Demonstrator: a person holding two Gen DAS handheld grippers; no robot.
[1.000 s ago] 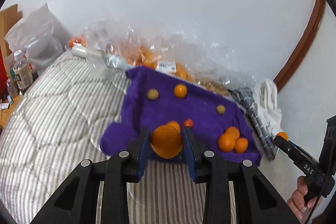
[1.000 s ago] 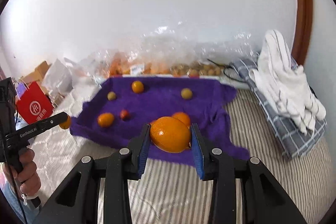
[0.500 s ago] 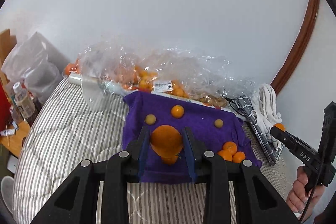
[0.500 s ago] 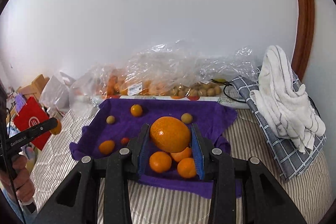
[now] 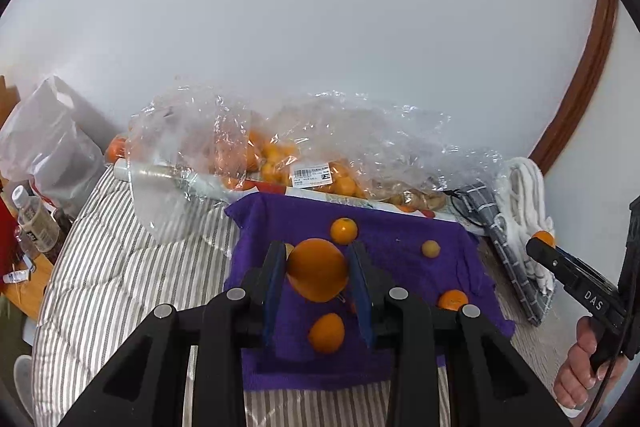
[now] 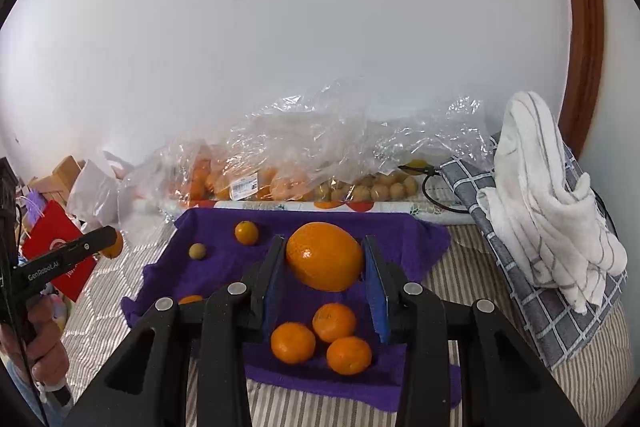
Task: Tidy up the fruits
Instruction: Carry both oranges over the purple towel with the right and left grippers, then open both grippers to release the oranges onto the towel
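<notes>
My two grippers are black plastic. The left gripper (image 5: 317,289) and the right gripper (image 6: 325,285) each have blue pads and round silver screws. White letters run along their sides. A thin black cable hangs down.

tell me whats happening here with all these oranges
A person is sorting fruit on a bed, holding a gripper in each hand. The left tool is shut on an orange, and the right tool is shut on a larger orange, both held above the purple towel. Three small oranges sit grouped on the towel, others lie scattered, and more fruit waits in plastic bags by the wall.
</notes>
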